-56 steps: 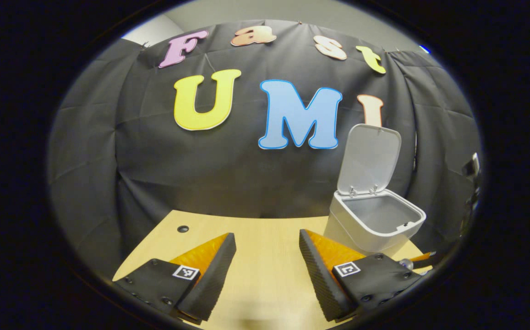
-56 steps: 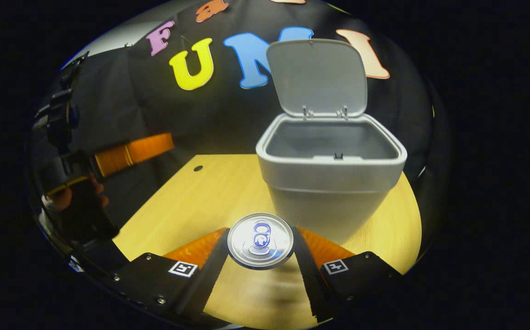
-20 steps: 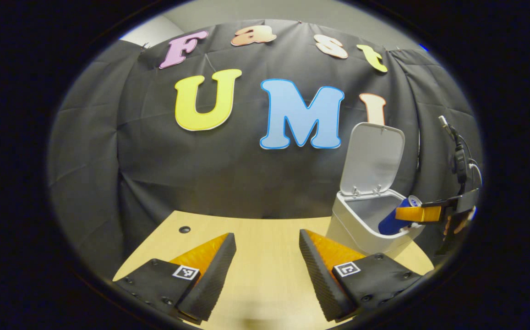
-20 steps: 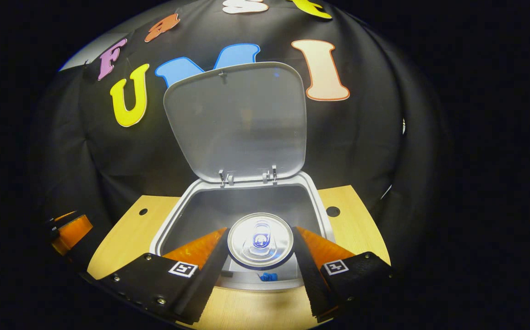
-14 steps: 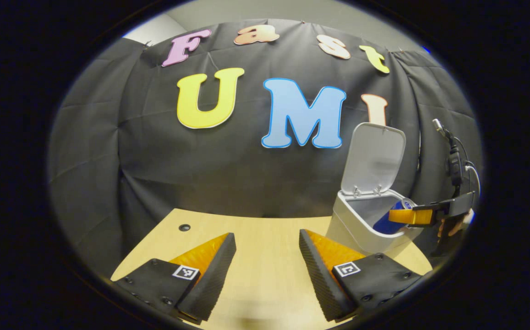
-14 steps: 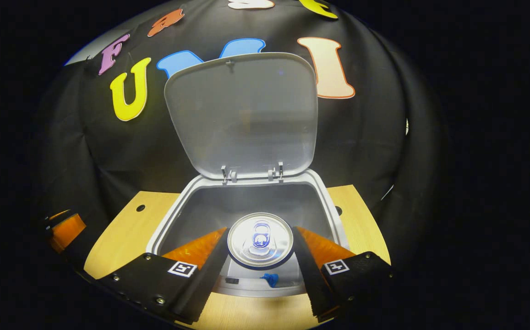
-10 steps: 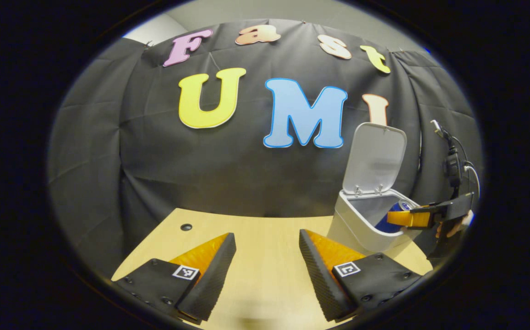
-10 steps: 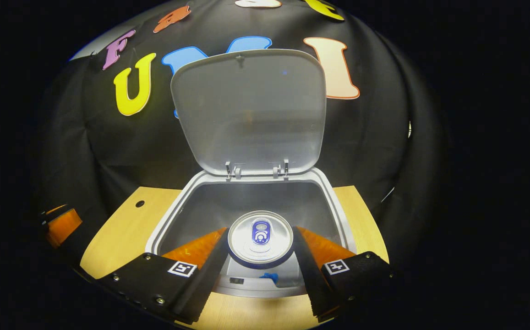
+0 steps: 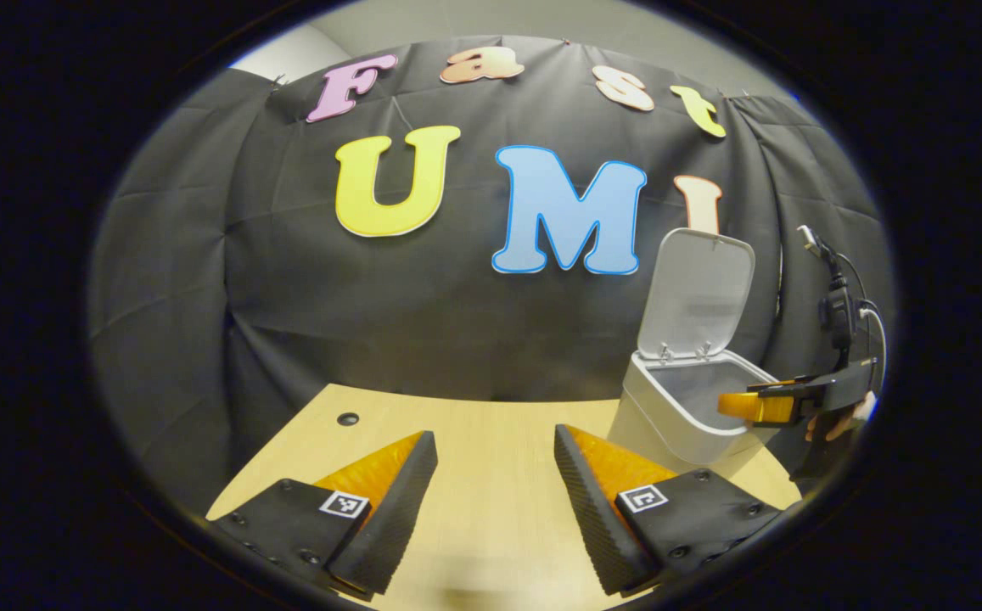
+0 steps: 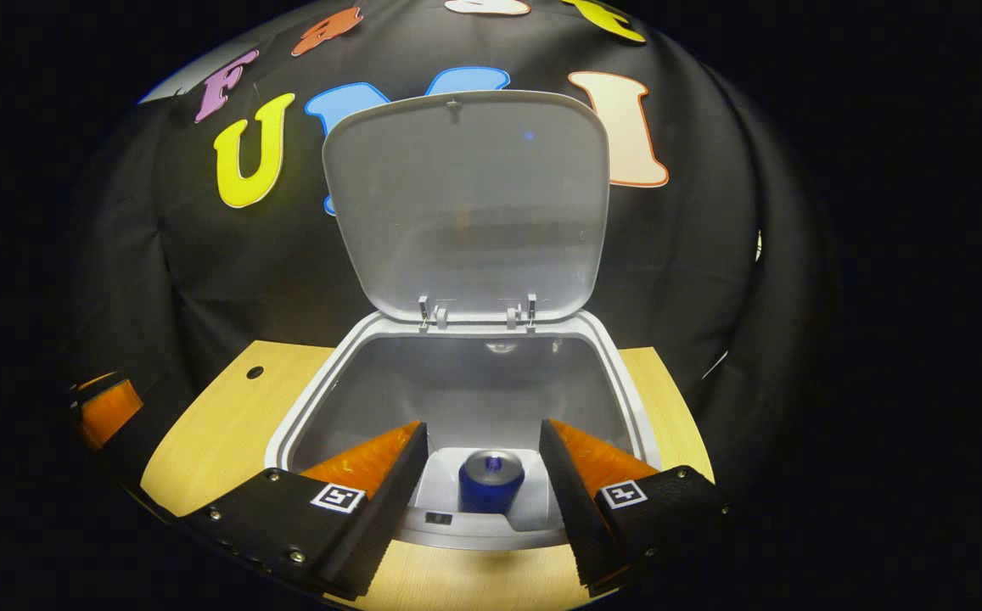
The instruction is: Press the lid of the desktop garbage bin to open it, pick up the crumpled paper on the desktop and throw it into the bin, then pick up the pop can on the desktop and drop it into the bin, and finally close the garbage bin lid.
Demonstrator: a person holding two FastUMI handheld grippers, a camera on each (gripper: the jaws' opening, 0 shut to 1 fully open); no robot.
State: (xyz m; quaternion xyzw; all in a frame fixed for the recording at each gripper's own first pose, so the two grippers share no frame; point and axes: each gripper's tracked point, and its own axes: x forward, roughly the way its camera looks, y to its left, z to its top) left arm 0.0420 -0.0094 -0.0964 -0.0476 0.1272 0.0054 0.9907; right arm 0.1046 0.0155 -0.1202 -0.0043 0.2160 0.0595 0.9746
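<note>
My right gripper (image 10: pixel 484 475) gapes empty over the bin (image 10: pixel 626 399), pop can (image 10: pixel 491 481) inside; left gripper (image 9: pixel 495 501) open; next, push the lid (image 10: pixel 465 195) down squarely.

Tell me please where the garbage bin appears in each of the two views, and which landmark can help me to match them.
Left gripper view: the garbage bin stands at the right, on the desk's far right part, with the right claw over its rim.
Right gripper view: the garbage bin is in the lower centre, seen from above, with the pop can inside.
Shared landmark: the raised lid, upright against the black cloth.
</note>
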